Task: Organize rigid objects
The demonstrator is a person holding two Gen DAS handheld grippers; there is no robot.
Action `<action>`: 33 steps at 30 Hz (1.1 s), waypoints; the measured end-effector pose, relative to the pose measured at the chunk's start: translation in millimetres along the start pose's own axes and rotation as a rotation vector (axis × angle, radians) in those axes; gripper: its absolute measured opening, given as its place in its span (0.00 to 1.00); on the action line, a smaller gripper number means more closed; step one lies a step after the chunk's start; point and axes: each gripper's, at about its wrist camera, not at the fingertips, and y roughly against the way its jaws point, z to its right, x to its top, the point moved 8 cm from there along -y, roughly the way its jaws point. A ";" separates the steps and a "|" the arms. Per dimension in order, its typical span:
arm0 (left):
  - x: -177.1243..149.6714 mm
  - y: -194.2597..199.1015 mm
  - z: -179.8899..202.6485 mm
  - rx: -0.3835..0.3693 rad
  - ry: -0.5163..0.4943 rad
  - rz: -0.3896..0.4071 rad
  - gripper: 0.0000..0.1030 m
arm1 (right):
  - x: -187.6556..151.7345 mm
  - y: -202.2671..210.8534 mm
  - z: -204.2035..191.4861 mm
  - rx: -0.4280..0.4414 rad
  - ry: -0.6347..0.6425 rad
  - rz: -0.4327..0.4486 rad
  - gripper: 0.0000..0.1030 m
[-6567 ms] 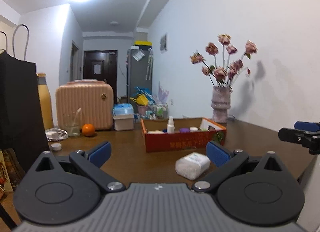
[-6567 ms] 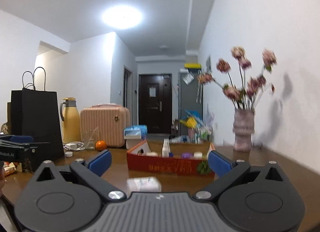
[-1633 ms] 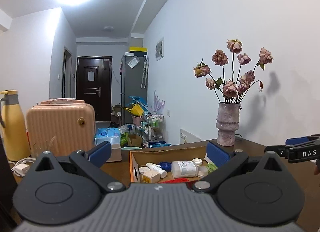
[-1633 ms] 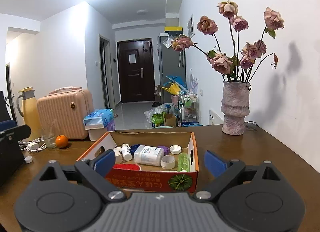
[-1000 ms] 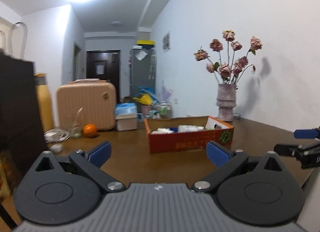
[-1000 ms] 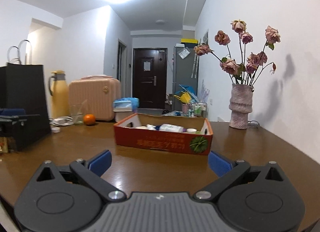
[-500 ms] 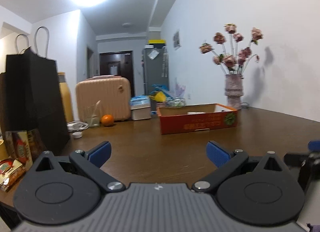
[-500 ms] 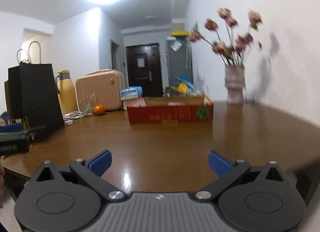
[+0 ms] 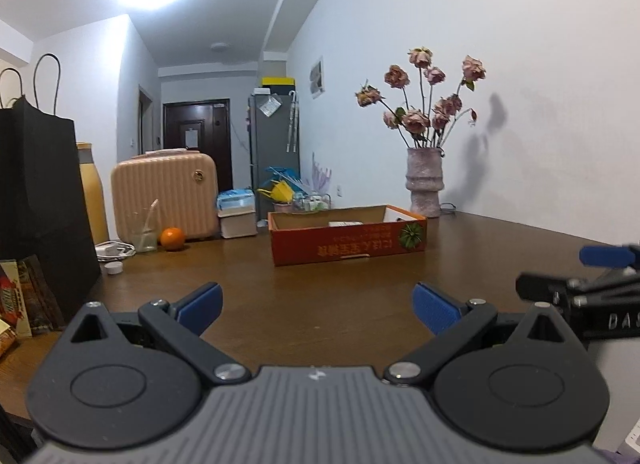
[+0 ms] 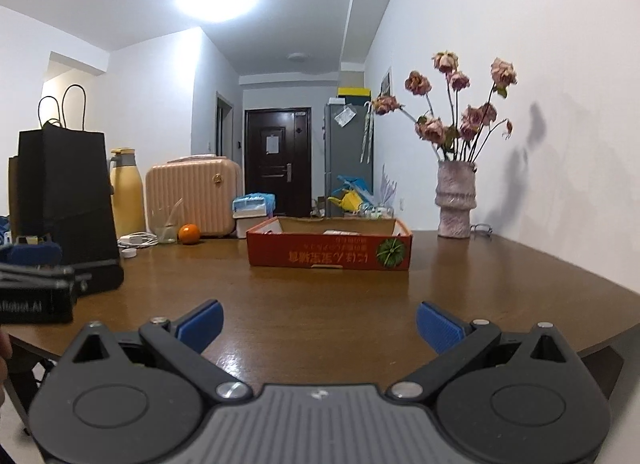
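A red cardboard box [image 9: 347,239] with small bottles and jars inside stands on the brown table [image 9: 312,296]; it also shows in the right wrist view [image 10: 329,249]. My left gripper [image 9: 318,306] is open and empty, low over the table's near part, well short of the box. My right gripper [image 10: 320,322] is open and empty near the table's front edge. The right gripper shows at the right edge of the left wrist view [image 9: 580,288], and the left gripper at the left edge of the right wrist view [image 10: 36,284].
A black paper bag [image 10: 64,200], a yellow flask [image 10: 127,192], a pink case [image 10: 192,194], a glass [image 10: 166,230], an orange [image 10: 189,233] and a white cap [image 10: 129,252] stand at the back left. A vase of dried roses [image 10: 456,200] stands back right by the wall.
Both grippers drew back from the box to the table's near edge, open and empty. The white packet that lay before the box earlier is no longer on the table.
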 end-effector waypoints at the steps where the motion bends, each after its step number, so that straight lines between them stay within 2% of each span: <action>1: -0.6 -0.1 0.3 -0.001 0.002 -0.003 1.00 | 1.5 0.6 1.2 -0.005 -0.001 0.005 1.00; 33: -1.9 -0.6 3.9 -0.006 -0.011 -0.006 1.00 | -0.3 -0.4 5.6 -0.014 -0.030 0.006 1.00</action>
